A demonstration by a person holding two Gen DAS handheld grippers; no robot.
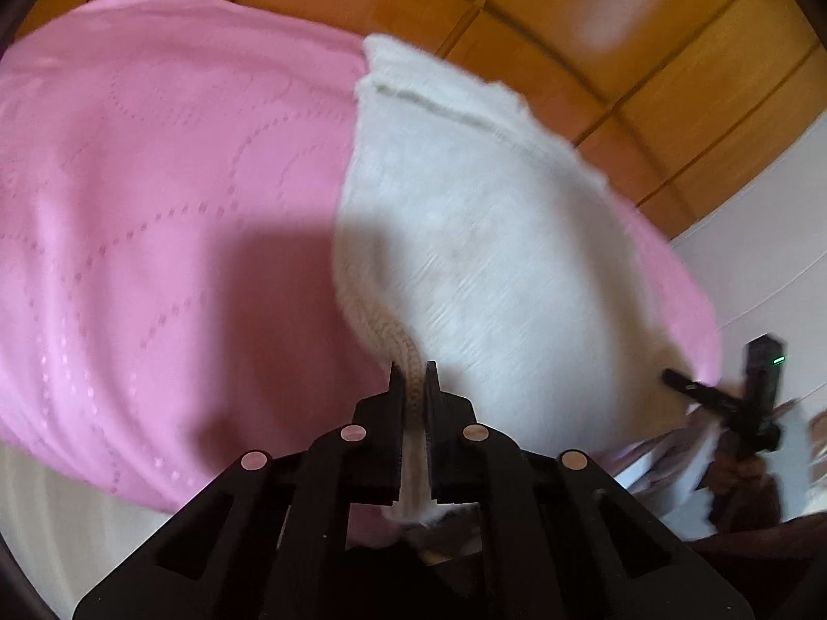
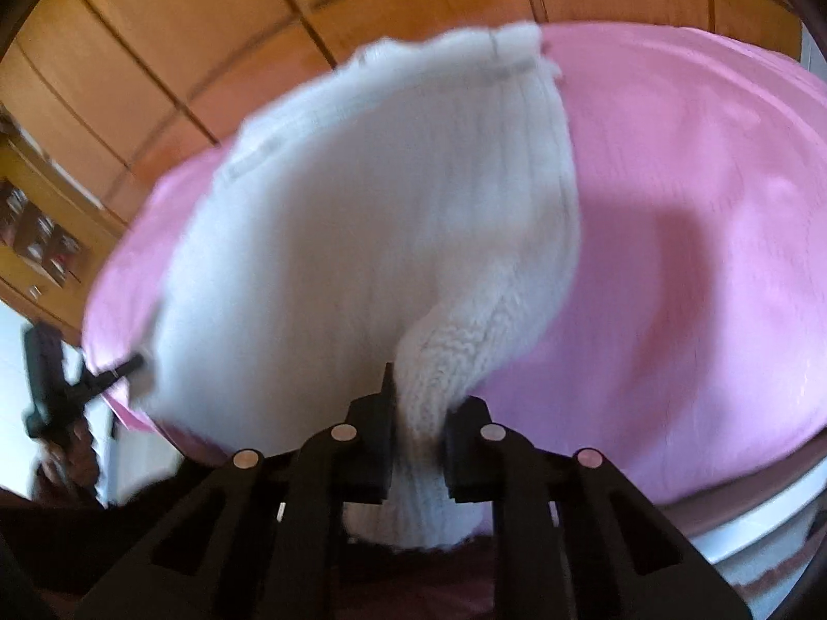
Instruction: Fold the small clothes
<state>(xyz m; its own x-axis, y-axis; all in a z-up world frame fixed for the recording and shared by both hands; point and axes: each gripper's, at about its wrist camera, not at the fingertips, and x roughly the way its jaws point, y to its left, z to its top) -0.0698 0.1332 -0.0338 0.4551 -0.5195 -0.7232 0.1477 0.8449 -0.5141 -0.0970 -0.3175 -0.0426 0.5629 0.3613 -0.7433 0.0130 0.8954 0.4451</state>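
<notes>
A white knitted garment [image 1: 480,237] hangs stretched above a pink sheet [image 1: 155,181]. My left gripper [image 1: 413,377] is shut on one near corner of it. My right gripper [image 2: 413,392] is shut on the other near corner, where the white knit [image 2: 372,217] bunches between the fingers. The right gripper also shows at the far right of the left wrist view [image 1: 723,398], and the left gripper at the far left of the right wrist view [image 2: 103,372]. The garment's far hem lies toward the sheet's back edge. Both views are blurred.
The pink sheet [image 2: 698,206] covers a bed. Wooden wardrobe panels [image 1: 568,10] stand behind it. A white wall [image 1: 765,258] is at the right, and shelves with small items [image 2: 36,227] at the left of the right wrist view.
</notes>
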